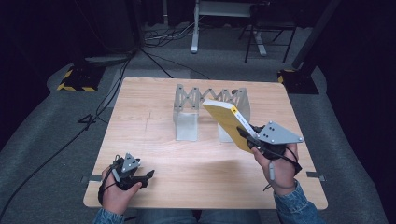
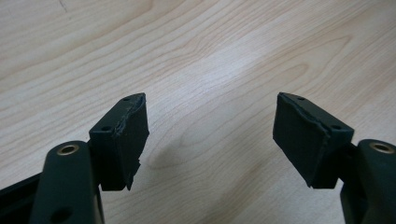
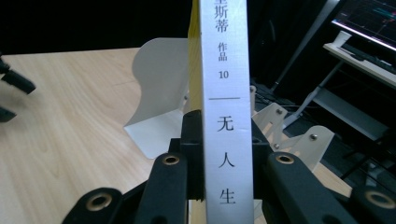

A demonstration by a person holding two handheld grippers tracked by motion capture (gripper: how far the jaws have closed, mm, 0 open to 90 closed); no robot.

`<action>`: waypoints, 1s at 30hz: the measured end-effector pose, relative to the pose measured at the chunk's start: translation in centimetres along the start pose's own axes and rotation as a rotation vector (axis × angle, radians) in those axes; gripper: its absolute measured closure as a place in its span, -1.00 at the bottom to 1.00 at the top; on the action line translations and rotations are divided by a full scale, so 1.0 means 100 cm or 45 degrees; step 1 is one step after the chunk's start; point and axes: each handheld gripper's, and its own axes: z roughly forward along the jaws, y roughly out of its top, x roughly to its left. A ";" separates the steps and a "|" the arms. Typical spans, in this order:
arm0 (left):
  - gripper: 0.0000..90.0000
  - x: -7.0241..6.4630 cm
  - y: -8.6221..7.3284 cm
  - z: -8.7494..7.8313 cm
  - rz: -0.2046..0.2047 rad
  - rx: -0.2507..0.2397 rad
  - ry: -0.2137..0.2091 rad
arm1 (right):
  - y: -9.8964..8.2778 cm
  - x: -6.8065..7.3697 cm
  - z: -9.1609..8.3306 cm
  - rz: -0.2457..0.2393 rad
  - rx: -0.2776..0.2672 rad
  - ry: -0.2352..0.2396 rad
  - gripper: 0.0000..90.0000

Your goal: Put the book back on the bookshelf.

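Right gripper (image 1: pixel 246 135) pinches a yellow paperback book (image 1: pixel 227 122) by its white spine, tilted above the metal expandable bookend rack (image 1: pixel 187 109). Left gripper (image 1: pixel 148 177) sits near-left, jaws spread, nothing between.

A grey metal expanding book rack (image 1: pixel 211 109) stands at the centre of a light wooden table (image 1: pixel 154 140). Beyond it, in the upper frame, metal stand legs (image 1: pixel 196 28) and black cables (image 1: pixel 159 39) cross the grey floor; a yellow-and-black striped base (image 1: pixel 77 81) sits upper left.
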 end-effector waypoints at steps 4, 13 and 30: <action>-0.41 0.003 -0.003 0.005 -0.022 0.029 0.009 | 0.002 -0.009 0.005 0.037 -0.020 -0.066 0.70; -0.43 0.006 -0.004 0.007 -0.050 0.043 0.030 | 0.004 -0.020 0.025 0.116 -0.054 -0.148 0.70; -0.39 0.005 -0.003 0.008 -0.064 0.035 0.061 | 0.000 -0.031 0.058 0.261 -0.112 -0.321 0.70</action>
